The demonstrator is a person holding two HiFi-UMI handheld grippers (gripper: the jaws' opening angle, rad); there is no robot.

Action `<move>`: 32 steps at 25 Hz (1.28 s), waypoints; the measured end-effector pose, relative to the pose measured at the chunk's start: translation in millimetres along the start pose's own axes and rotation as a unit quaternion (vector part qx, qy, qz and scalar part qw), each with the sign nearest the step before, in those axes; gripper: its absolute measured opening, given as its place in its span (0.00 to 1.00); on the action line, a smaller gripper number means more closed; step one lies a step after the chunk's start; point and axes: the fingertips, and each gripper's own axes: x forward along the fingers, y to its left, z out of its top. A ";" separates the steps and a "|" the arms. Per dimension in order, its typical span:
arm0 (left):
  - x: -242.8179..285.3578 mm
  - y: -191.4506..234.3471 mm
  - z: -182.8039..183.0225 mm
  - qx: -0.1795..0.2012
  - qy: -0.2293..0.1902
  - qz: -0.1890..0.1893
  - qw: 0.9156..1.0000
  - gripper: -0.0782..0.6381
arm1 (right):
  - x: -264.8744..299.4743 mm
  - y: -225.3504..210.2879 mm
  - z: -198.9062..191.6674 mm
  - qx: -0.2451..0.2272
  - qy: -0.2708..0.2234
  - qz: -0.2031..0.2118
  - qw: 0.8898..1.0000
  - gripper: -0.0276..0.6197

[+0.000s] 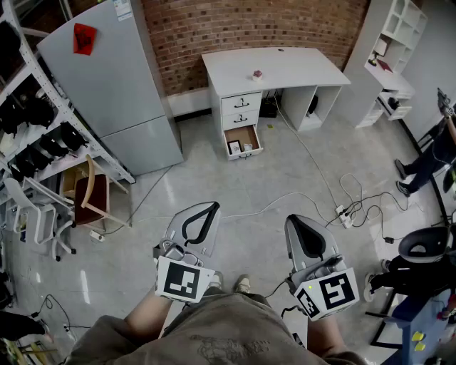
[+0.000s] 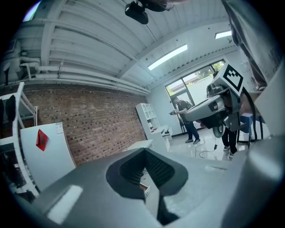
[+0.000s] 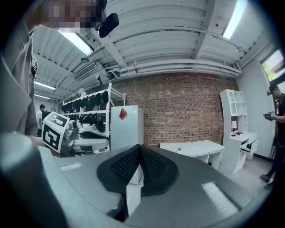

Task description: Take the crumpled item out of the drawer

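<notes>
Red brick wall (image 1: 249,21) backs a white desk (image 1: 285,68) and tall grey refrigerator (image 1: 114,85); glossy grey tiled floor (image 1: 249,189), white shelving unit (image 1: 402,28) in the corner.

The person wears a khaki-grey shirt (image 1: 214,335) with a faint printed design, and light shoes (image 1: 243,284). The left claw (image 1: 211,207) and right claw (image 1: 294,219) have pale grey shells, black ribbed pads (image 3: 124,167) and a cube (image 1: 184,279) bearing black-and-white square markers.

Open drawer (image 1: 242,140) contents too small to identify, small desk-top object (image 1: 257,74) likewise, bystander (image 1: 436,153) cut by edge
</notes>
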 end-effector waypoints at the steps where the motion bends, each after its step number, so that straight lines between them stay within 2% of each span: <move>1: 0.1 -1.7 0.4 0.001 0.000 0.000 1.000 0.11 | -1.9 -2.1 -0.6 0.004 -0.001 -0.002 1.000 0.09; 18: 11.4 -29.5 13.5 -0.004 0.002 -0.004 1.000 0.11 | -28.0 -31.8 -8.4 0.017 -0.007 -0.015 1.000 0.09; 30: 23.4 -49.5 15.0 -0.009 0.012 0.016 1.000 0.11 | -43.7 -59.4 -21.0 0.014 -0.004 0.001 1.000 0.09; 31: 24.6 -49.7 14.3 -0.011 0.013 0.017 1.000 0.11 | -42.8 -61.0 -21.7 0.015 -0.003 0.001 1.000 0.11; 32: 26.1 -49.4 13.5 -0.013 0.014 0.018 1.000 0.11 | -41.0 -62.6 -22.1 0.015 -0.002 0.002 1.000 0.19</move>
